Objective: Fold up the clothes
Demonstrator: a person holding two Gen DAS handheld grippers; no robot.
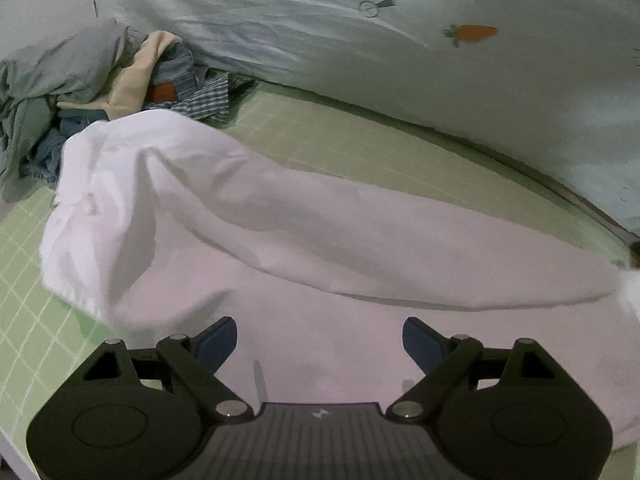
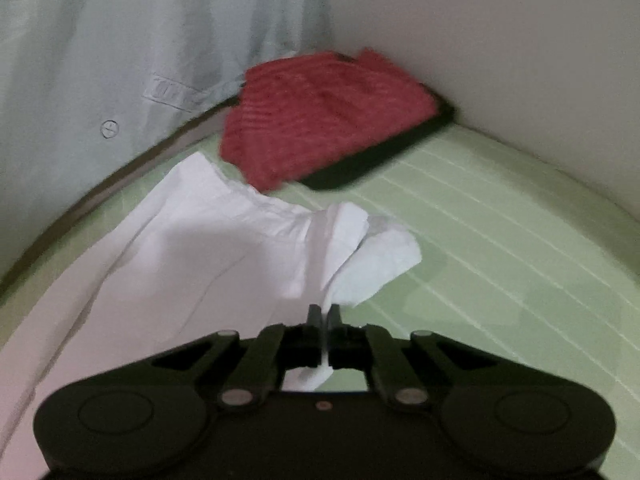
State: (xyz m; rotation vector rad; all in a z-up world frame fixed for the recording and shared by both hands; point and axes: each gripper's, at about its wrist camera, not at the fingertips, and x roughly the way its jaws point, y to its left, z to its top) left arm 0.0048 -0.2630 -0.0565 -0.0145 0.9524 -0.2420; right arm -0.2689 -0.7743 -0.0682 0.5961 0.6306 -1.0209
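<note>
Left wrist view: a pale green gridded mat covers the worktop; behind it hangs a light blue sheet printed with a small orange carrot; at the mat's far left corner lies a pile of unfolded clothes in grey, cream, denim and checked cloth; the white garment spreads across the mat from just beside that pile toward the camera, one layer doubled over on itself; the left tool hangs low over the near part of the garment, its blue-padded fingers spread wide apart and grasping nothing.

Right wrist view: the same mat runs to a plain pale wall; at the mat's far corner a folded red ribbed garment sits on a dark tray; the white garment lies left of centre on the mat; the right tool is clenched on a thin white fold of its corner, level just above the mat.
</note>
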